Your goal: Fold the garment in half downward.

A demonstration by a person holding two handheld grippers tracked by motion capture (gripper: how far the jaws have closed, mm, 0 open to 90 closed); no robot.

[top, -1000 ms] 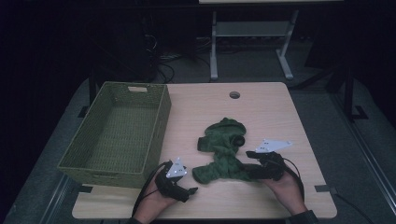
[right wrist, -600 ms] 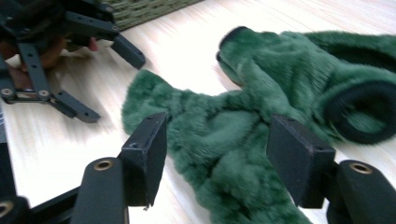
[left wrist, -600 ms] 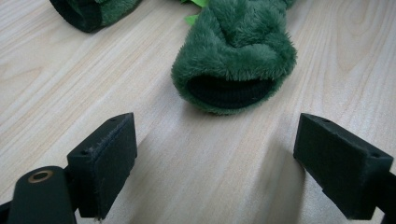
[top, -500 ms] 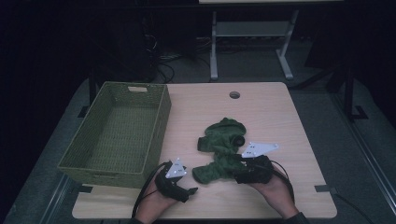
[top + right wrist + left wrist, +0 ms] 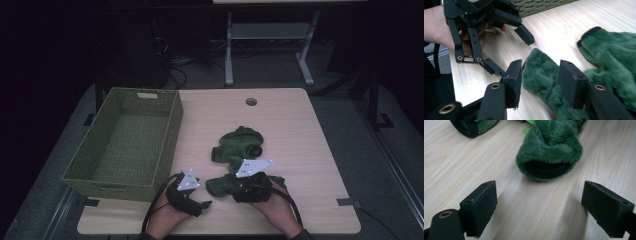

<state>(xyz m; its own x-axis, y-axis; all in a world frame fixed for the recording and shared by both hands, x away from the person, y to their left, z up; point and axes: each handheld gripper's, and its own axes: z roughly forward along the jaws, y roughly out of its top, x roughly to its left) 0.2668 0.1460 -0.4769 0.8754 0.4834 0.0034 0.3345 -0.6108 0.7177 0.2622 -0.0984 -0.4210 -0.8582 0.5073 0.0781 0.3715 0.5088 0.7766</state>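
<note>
Garment: I see the green fleece garment (image 5: 239,157) crumpled on the surface (image 5: 300,135), at 3 o'clock from the basket (image 5: 125,142); its near cuff (image 5: 548,152) lies between my two hand-held grippers.
Right hand-held gripper (image 5: 539,80): jaws half open and just been closing around the cuff; I can't tell that the pads press yet.
Left hand-held gripper (image 5: 539,207): wide open, holding nothing, cuff at its 12 o'clock.
Risk: I judge the plush could slip from a shallow bite, or the right jaws pinch one layer only.
Views: the right gripper view shows fleece between jaws; the high view hides that under the plate (image 5: 254,167).
</note>
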